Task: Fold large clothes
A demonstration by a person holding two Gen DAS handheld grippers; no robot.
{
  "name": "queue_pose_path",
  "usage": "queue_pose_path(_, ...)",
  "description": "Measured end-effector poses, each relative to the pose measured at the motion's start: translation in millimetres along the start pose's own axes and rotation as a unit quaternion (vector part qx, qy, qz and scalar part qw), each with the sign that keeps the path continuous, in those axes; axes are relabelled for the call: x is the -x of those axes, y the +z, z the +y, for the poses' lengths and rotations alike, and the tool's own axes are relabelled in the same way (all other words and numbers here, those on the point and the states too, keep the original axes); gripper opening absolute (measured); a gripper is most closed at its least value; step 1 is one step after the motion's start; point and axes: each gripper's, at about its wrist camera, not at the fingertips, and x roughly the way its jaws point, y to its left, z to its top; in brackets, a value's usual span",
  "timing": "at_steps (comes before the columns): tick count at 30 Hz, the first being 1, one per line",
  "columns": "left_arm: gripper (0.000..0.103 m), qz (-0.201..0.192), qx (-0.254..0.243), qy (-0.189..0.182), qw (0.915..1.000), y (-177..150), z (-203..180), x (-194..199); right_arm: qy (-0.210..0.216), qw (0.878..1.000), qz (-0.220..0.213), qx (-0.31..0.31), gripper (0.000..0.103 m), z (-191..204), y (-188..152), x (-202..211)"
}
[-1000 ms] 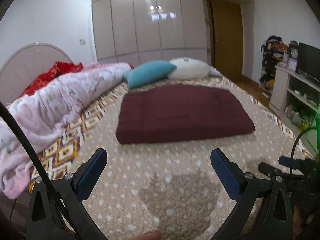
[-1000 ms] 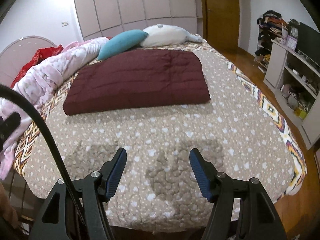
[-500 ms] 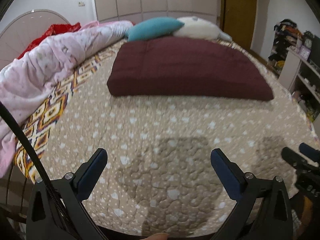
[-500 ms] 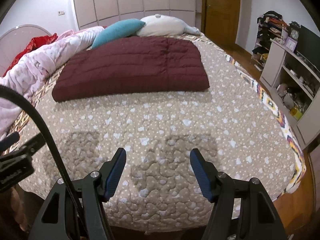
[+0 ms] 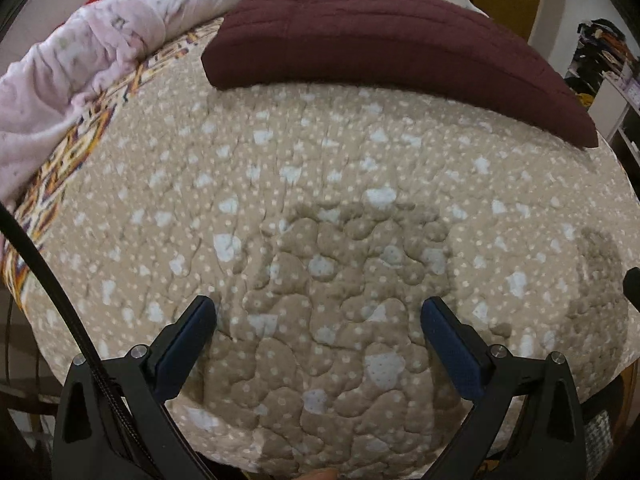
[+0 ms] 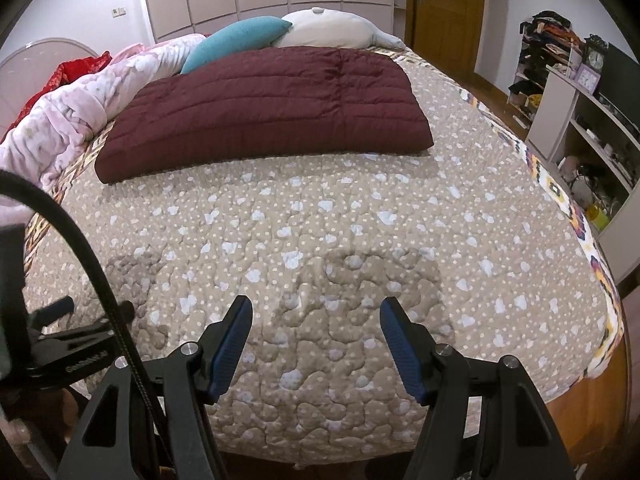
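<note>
**Both grippers poised over the foot of the bed, jaws apart**

Starting at the far left: a pink duvet (image 6: 76,108) is heaped along that side of the bed, well off to the left of both tools, with a red cloth (image 6: 76,70) behind it. Next comes the left gripper (image 5: 318,330), jaws wide apart, nothing between them, hovering low over the beige spotted bedspread (image 5: 320,168) near its front edge. Its shadow sits right under the fingers. Ahead of it lies a broad stretch of bare bedspread.

Moving right, the right gripper (image 6: 316,334) is just alongside, also spread open and empty, over the same near edge. From its camera the left gripper (image 6: 68,320) pokes in at the lower left. To its right the bedspread runs out to a patterned border (image 6: 560,196), then wooden floor and white shelving (image 6: 584,120).

The maroon quilted garment (image 6: 264,108) lies well ahead of both tools, folded into a thick, tidy rectangle, flat, its near fold straight, stitch lines running across. Beyond it rest a teal pillow (image 6: 236,42) and a white pillow (image 6: 332,32).
</note>
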Motion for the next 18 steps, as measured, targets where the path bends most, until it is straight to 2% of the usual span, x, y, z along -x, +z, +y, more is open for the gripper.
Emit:
queue_pose_path(4,0.103,-0.010,-0.003,0.005,0.9999,-3,-2,-3,0.002,1.000,0.005,-0.002,0.071,0,-2,-4)
queue_pose_path(13,0.103,-0.029,-0.002,-0.009,0.9995,-5,-1,-4,0.002,1.000,0.015,0.001,0.071,5,-5,-12)
queue_pose_path(18,0.103,-0.047,0.005,-0.012,0.9988,-6,1,12,-0.004,1.000,0.015,0.007,0.071,9,-7,-13)
